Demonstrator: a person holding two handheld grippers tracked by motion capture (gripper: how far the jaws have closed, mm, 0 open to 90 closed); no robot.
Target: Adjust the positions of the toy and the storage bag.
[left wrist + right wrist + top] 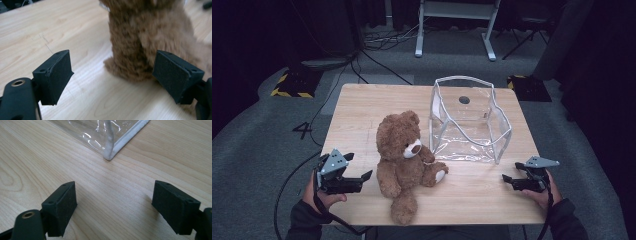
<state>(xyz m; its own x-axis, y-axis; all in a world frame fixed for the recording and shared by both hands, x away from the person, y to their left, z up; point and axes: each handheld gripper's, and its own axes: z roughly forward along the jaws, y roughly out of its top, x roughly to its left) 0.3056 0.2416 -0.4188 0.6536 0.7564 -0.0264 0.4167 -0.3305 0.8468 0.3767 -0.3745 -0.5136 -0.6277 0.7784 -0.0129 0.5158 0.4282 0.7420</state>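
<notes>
Pale wooden tabletop (362,107) carries a fluffy brown teddy bear (404,160) near its front edge and a clear plastic bag (469,120); both grippers, left gripper (364,179) and right gripper (508,180), have released fingers.

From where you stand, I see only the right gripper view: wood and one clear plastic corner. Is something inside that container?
Observer: No, the clear bag stands open with nothing inside.
Operator: What is the left gripper doing?
Observer: The left gripper is open, pointing at a brown teddy bear, not touching it.
Operator: Where is the bear from the bag?
Observer: It sits just left of the bag, on the wooden table.
</notes>
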